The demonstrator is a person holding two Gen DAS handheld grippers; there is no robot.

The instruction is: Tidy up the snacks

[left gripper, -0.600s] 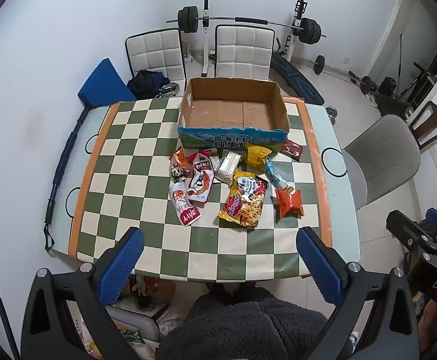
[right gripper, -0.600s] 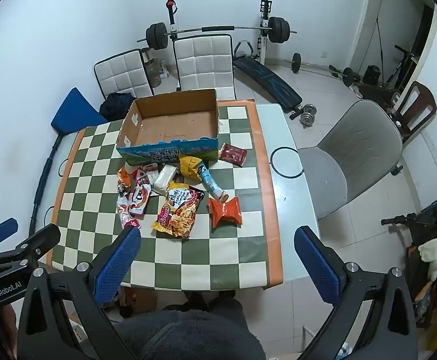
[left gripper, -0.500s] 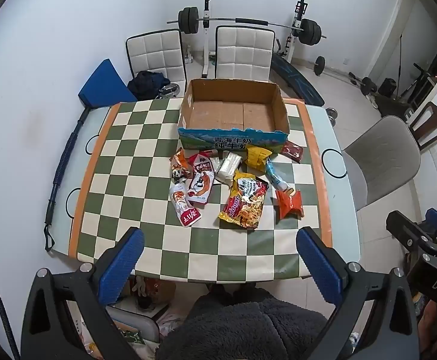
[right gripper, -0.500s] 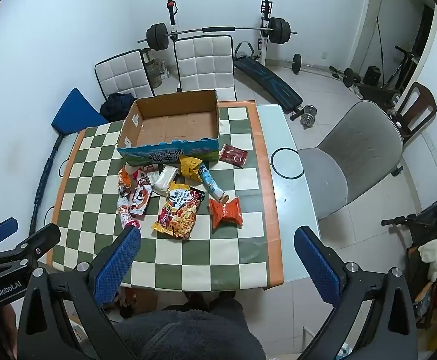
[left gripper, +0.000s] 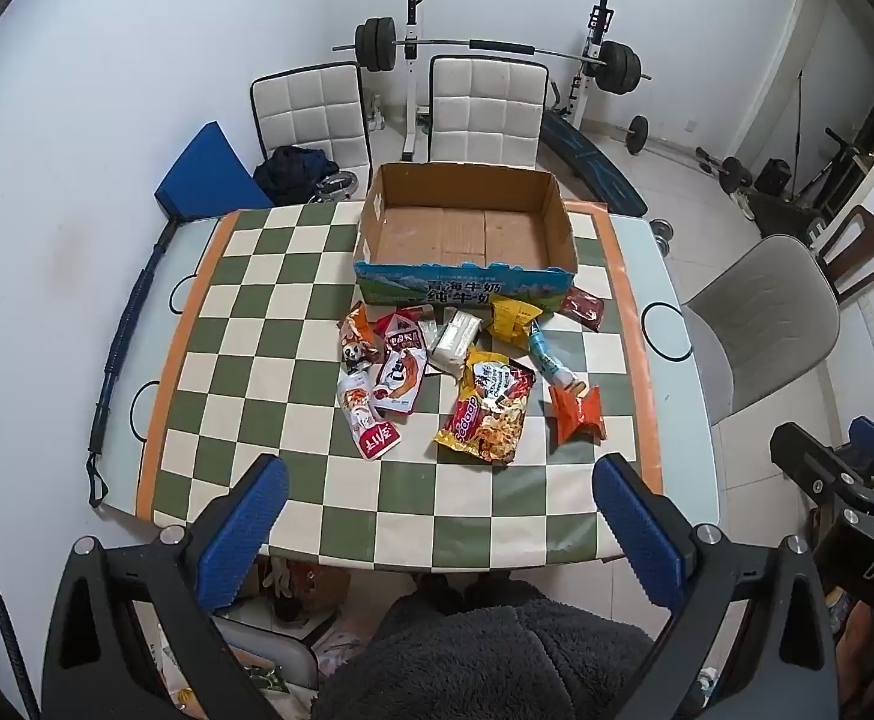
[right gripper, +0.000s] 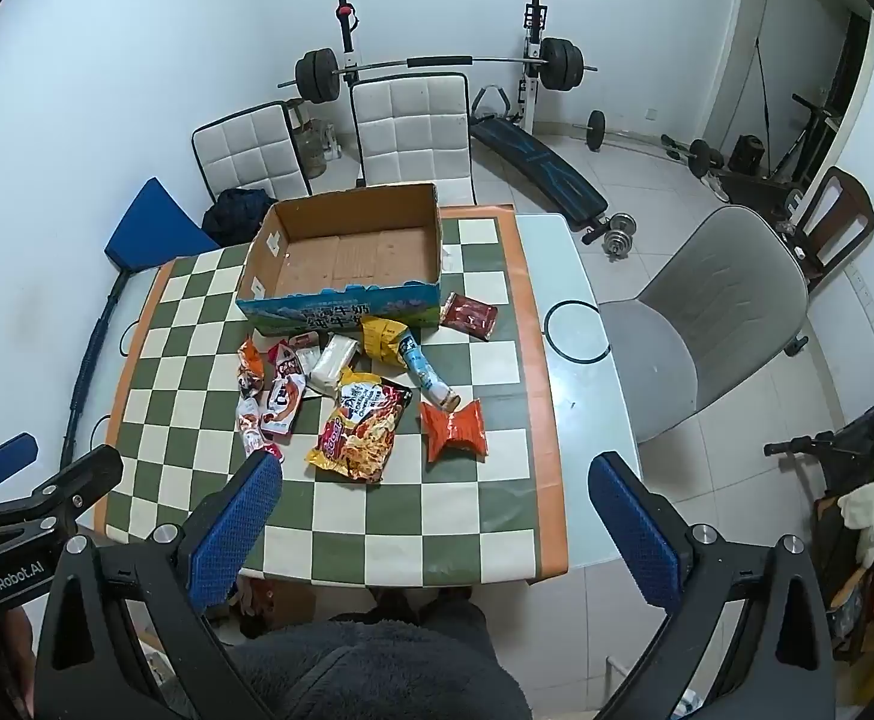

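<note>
An empty cardboard box stands at the far side of the checkered table. Several snack packets lie in front of it: a large yellow-red noodle bag, an orange packet, a yellow packet, a dark red packet, a white pack and red-white pouches. My left gripper and right gripper are open and empty, high above the table's near edge.
Two white chairs stand behind the table and a grey chair at its right. A barbell rack and bench are at the back wall. A blue cushion leans at the far left.
</note>
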